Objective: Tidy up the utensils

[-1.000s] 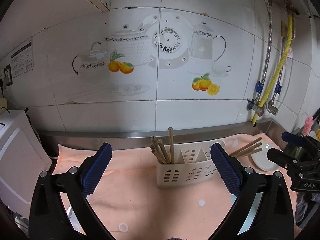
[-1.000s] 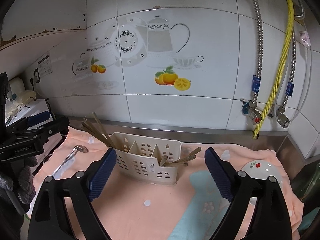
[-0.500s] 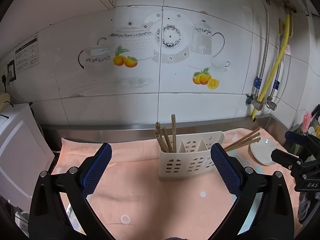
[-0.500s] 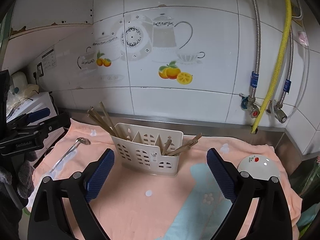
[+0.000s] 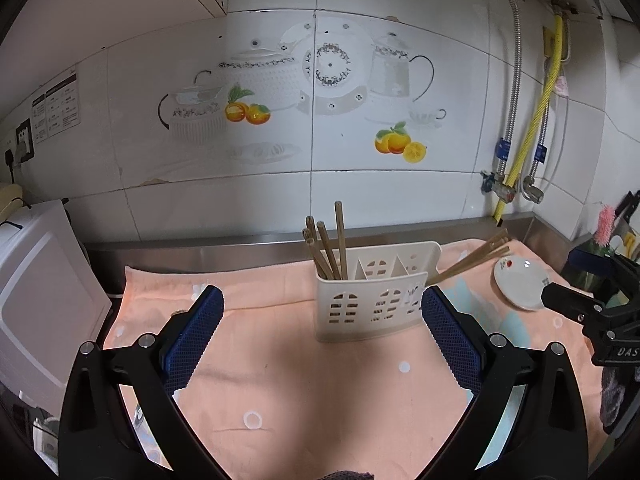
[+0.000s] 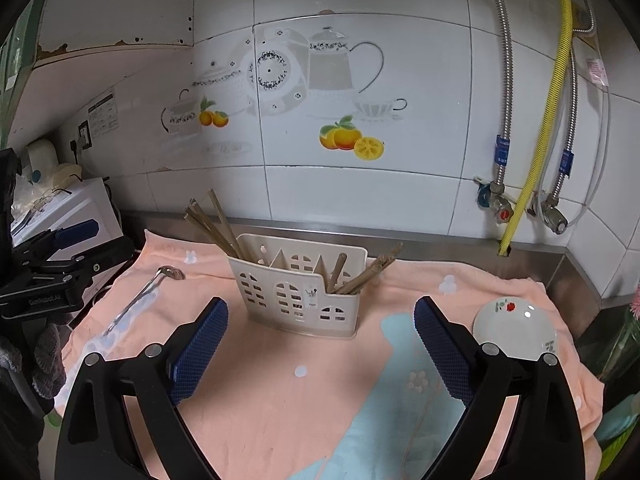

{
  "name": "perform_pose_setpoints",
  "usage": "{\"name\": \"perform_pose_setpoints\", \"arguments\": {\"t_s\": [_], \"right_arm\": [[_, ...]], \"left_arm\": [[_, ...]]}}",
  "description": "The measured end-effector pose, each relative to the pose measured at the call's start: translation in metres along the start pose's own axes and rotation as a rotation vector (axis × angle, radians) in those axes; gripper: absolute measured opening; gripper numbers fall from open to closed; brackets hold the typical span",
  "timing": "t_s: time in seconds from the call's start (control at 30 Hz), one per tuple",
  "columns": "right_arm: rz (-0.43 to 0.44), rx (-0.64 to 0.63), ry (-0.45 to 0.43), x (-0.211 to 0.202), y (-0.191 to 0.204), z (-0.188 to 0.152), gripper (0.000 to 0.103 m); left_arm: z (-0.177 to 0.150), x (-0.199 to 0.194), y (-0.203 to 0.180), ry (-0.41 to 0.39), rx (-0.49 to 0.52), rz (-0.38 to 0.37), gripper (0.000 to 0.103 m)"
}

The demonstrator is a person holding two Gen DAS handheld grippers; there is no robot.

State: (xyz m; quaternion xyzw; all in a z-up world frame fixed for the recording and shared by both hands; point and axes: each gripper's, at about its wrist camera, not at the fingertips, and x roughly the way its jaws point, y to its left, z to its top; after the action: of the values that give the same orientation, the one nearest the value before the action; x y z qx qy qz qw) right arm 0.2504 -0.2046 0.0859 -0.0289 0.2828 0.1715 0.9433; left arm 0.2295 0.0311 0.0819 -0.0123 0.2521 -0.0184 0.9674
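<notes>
Both jaws wide — chopsticks in caddy.

Both views are evenly lit by soft, cool indoor light, with dull sheen on the tiled wall and a glint on the small plate. Faint shadows fall on the peach cloth. Fisheye bending curves tile lines, corners go black, and focus stays fairly sharp throughout.
</notes>
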Motion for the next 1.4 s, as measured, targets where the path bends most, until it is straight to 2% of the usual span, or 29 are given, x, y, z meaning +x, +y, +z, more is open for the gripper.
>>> {"name": "perform_pose_setpoints", "arguments": {"t_s": [0.43,0.77,1.03,1.4], "right_arm": [[-0.04,-0.045,0.01,-0.014,0.01,-0.029,0.093],[-0.044,-0.023,0.039,-0.021,0.008,-0.055,0.094],[-0.047,-0.02,0.072,-0.027,0.014,-0.074,0.094],[-0.044,-0.007,0.082,-0.038,0.019,-0.093,0.094]], "left_arm": [[-0.025,-0.015,-0.001,0.021,-0.001,-0.037,0.098],[-0.051,-0.024,-0.001,0.039,0.011,-0.04,0.098],[-0.074,-0.037,-0.012,0.038,0.067,-0.037,0.098],[-0.097,-0.048,-0.006,0.062,0.056,-0.042,0.098]]}}
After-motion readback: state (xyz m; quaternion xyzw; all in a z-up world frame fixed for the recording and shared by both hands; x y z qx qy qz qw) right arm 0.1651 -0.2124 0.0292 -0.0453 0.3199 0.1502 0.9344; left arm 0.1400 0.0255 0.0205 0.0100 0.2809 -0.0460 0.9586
